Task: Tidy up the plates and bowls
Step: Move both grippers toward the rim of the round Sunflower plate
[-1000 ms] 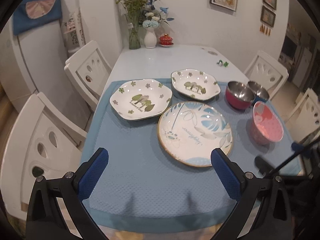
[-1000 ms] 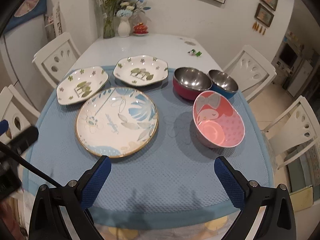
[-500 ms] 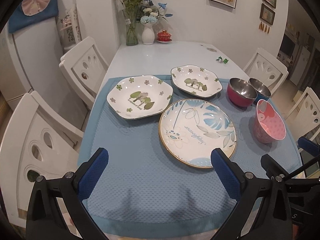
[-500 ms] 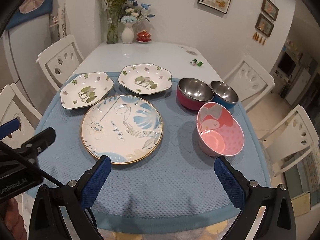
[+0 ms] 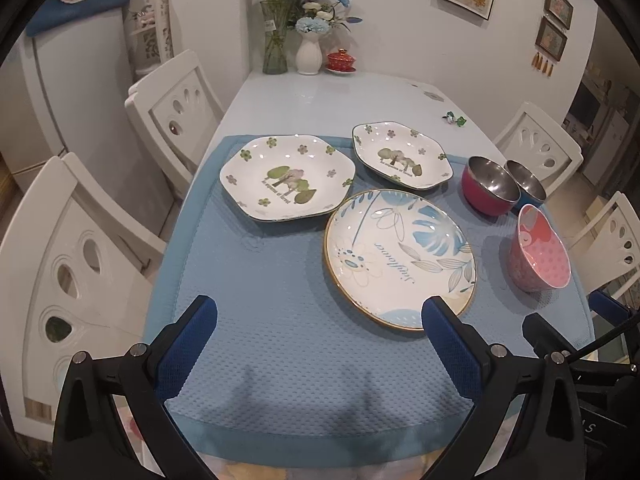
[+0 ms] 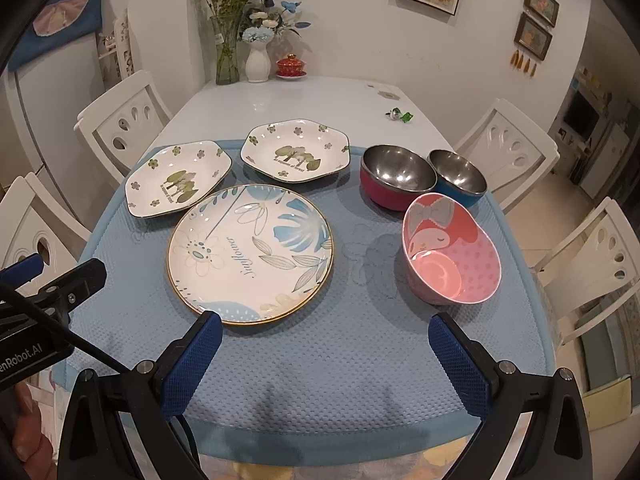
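Crockery sits spread on the blue mat (image 6: 304, 364) covering the surface: two hexagonal flowered plates (image 6: 178, 184) (image 6: 296, 154), a round Sunflower plate (image 6: 250, 254) and three bowls. Both the left tool (image 5: 320, 338) and the right tool (image 6: 326, 354) hover empty, fingers wide apart. Glazed plates look heavy, slick and breakable; I would pinch the raised rim. The pink bowl (image 6: 452, 254) tilts and seems light; the red steel bowl (image 6: 394, 182) and blue steel bowl (image 6: 458, 176) touch, rims suiting a pinch.
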A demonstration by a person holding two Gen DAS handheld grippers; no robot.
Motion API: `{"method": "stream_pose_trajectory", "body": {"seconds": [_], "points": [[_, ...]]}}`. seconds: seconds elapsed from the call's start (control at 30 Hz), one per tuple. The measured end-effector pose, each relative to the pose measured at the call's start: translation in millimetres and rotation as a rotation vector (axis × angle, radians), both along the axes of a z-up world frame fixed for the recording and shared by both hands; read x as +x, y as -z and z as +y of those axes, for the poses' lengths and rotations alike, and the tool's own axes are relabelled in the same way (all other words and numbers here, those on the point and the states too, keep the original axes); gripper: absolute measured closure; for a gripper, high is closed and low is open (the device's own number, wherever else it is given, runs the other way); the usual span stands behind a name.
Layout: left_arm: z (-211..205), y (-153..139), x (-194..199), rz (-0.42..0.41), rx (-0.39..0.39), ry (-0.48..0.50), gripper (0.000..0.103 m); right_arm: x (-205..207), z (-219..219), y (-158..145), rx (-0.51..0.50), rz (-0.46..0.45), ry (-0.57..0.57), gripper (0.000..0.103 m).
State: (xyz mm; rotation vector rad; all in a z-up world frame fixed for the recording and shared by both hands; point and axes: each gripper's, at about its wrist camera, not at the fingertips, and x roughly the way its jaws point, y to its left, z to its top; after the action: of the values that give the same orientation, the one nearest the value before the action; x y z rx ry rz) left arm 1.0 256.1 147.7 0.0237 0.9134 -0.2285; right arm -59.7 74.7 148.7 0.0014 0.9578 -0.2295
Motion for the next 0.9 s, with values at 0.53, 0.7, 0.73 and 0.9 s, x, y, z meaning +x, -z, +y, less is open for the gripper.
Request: {"method": "stream_pose_trajectory", "body": {"seconds": [0.53, 0.7, 0.73, 0.9], "points": [[4, 3, 4, 0.013, 0.005, -0.026, 0.001, 6, -7, 0, 0.032, -0.032, -0.005, 0.001], [5, 4, 6, 0.013, 0.005, -0.026, 0.001, 9, -8, 3, 0.035, -0.019, 0.001, 0.001], [5, 5, 6, 0.013, 0.009, -0.025, 0.001, 10, -8, 3, 0.037, -0.017, 0.001, 0.001], [4, 8, 9, 0.020, 0.016, -0.025, 0.001, 13, -10, 7, 0.052, -0.003, 0.002, 0.001]]}}
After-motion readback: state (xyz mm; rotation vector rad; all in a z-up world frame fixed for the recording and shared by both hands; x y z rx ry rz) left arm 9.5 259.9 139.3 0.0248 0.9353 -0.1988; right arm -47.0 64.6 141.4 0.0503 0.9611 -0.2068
